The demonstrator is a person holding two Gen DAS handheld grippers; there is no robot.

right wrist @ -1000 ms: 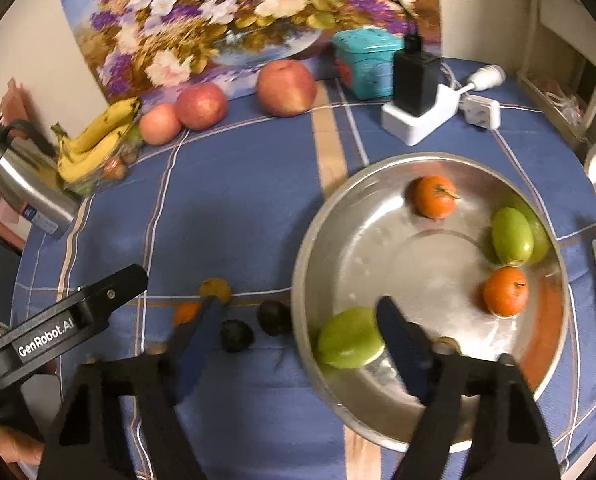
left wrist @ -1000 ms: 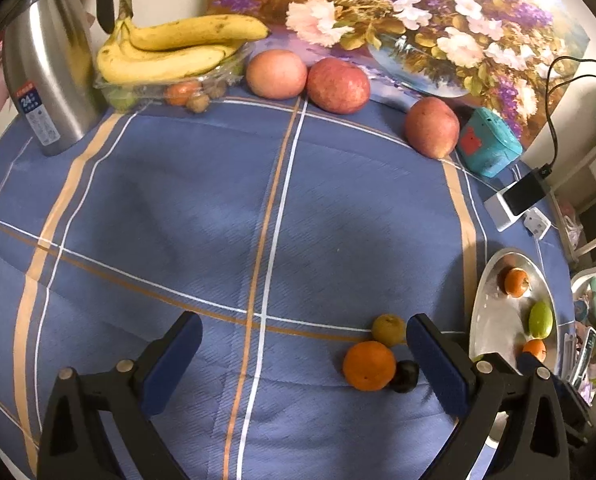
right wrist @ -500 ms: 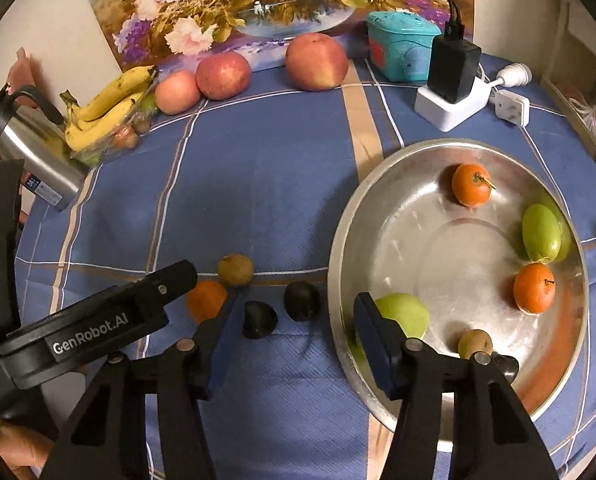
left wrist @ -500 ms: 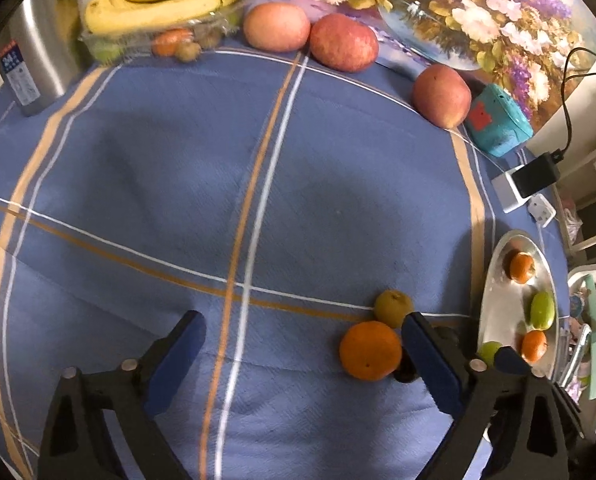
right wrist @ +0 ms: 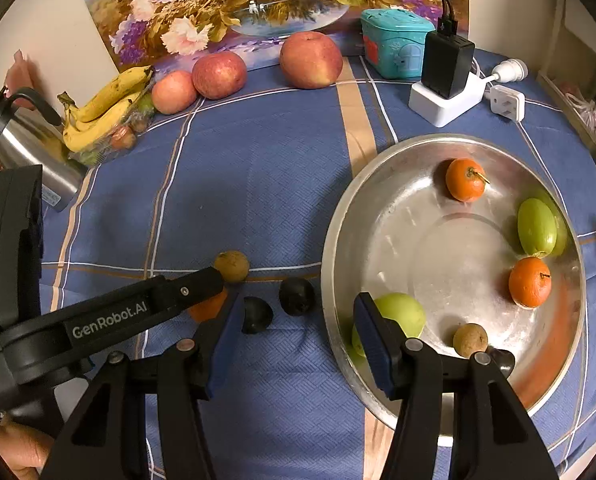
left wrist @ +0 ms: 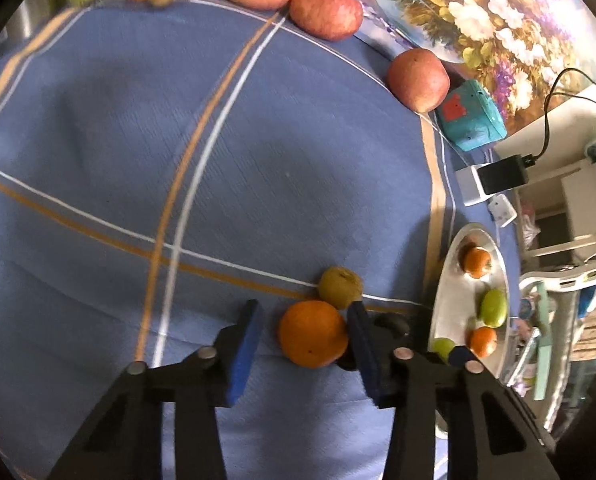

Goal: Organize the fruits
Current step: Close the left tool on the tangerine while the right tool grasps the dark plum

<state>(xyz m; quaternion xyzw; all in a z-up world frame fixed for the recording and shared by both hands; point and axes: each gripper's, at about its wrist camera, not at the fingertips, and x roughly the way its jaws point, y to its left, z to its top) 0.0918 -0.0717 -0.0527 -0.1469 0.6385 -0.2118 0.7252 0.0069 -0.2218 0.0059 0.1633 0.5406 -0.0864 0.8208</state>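
The table (right wrist: 257, 184), under a blue plaid cloth, carries a wide steel bowl (right wrist: 338, 240) at the right holding two tangerines, green fruits and a small brown one. On the cloth just left of the bowl lies a round, bright orange (left wrist: 313, 333) with a dimpled skin, touching a dull brown-green fruit (left wrist: 340, 286) on its far side. The left view shows the orange whole; the right view shows only a sliver of it (right wrist: 209, 307) behind the left hand-held gripper (left wrist: 306, 335), plus two dark fruits (right wrist: 296, 296) nearby. That hand-held gripper's jaws straddle the orange, open, the right pad touching it. The right hand-held gripper (right wrist: 298, 340) hangs open over the bowl's near-left rim.
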